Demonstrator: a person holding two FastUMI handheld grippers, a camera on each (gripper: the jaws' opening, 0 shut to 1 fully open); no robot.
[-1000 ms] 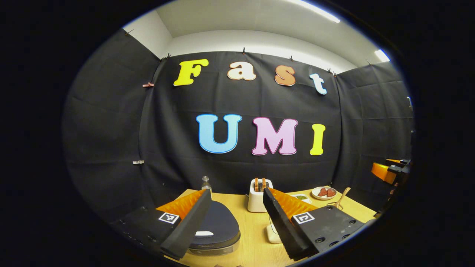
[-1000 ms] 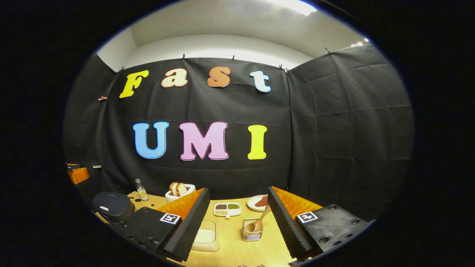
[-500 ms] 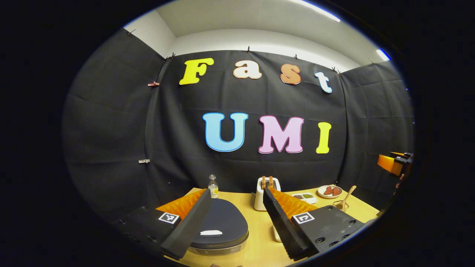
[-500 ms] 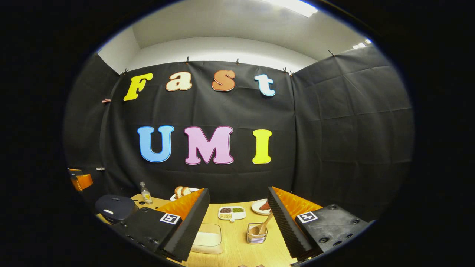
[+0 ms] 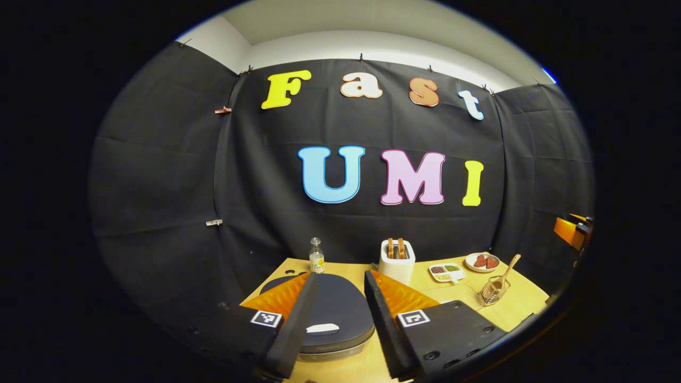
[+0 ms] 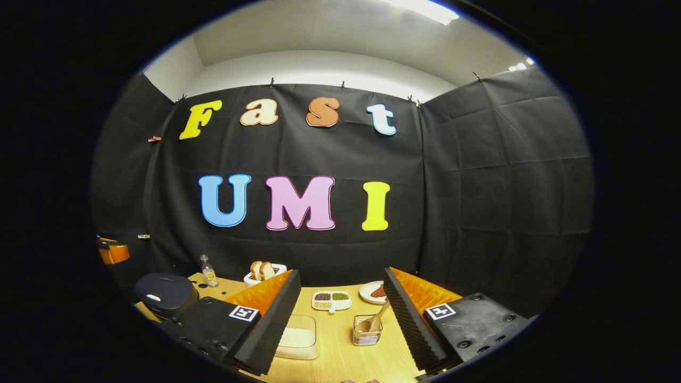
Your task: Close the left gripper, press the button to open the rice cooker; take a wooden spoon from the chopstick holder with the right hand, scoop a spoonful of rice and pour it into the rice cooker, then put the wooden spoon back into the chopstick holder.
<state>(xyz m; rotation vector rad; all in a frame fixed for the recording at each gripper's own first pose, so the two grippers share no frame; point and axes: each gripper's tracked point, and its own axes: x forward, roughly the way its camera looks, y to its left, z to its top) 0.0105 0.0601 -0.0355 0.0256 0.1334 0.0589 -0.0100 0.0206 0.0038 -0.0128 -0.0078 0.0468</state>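
On a wooden tabletop [image 6: 340, 351] in a black-draped booth, two hand-held tools hover above a kitchen spread. In the left gripper view, the left tool [image 5: 340, 324] hangs with its fingers spread but fairly close together, framing the dark cooker [image 5: 335, 311], whose lid is down; the pale button [image 5: 323, 329] at the lid's near edge sits between the fingers, untouched. Beyond the cooker stand a small bottle [image 5: 316, 256] at far left and a white toaster [image 5: 397, 259] with two slices in its slots. To the right lie a divided dish [image 5: 447, 271] of grains and a plate [image 5: 481, 261] of reddish food, with the wire holder [image 5: 493, 290] nearer, the spoon [image 5: 505, 271] leaning out of it. In the right gripper view, the right tool [image 6: 340, 324] is spread wide, gripping nothing. Between its fingers stand the holder [image 6: 366, 336], with the spoon [image 6: 376, 318] propped inside, and, just to its left, a clear box of rice [image 6: 298, 343]. The cooker [image 6: 162, 292] sits at far left in this view, with the bottle [image 6: 208, 272] and toaster [image 6: 262, 272] behind it. The left tool's orange body [image 6: 113, 252] shows at that view's left edge.
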